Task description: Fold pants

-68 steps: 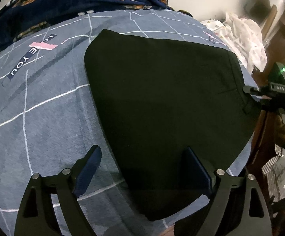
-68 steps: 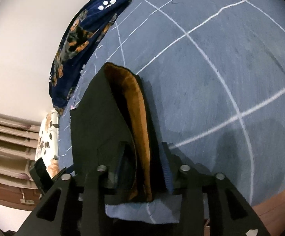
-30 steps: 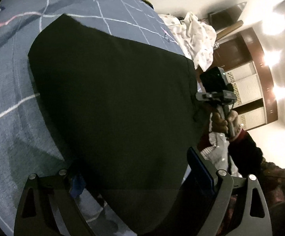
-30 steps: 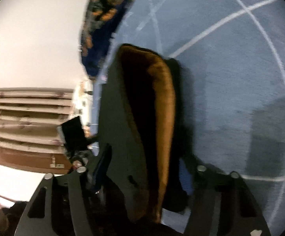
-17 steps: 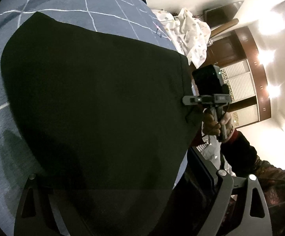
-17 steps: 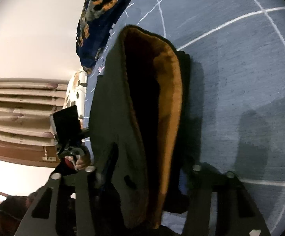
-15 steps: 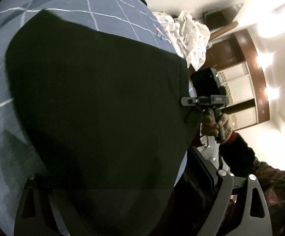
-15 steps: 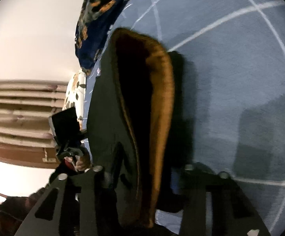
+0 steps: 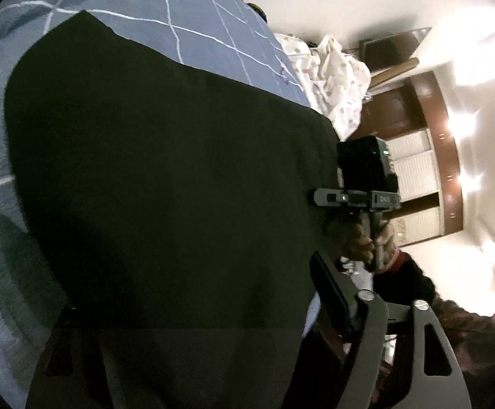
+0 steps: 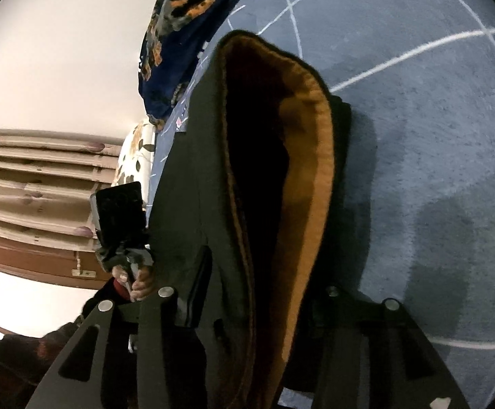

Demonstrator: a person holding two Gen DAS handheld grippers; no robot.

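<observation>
Pants [image 9: 165, 187] drape over left gripper [image 9: 196, 306], hiding one finger — grip unclear; right gripper [image 10: 261, 293] clamps pants.

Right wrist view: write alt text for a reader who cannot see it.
Black pants with a tan fleece lining hang between the fingers of the right claw above a blue grid-patterned bedsheet. At left, a hand holds the left claw at the pants' other edge.

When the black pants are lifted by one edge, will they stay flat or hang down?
Probably hang down: the pants drape over the left gripper and hide one of its fingers. They look thick and perhaps heavy, since the brown lining seems fleecy. The edge gapes between the right gripper's jaws, so the layers may slide apart.
</observation>
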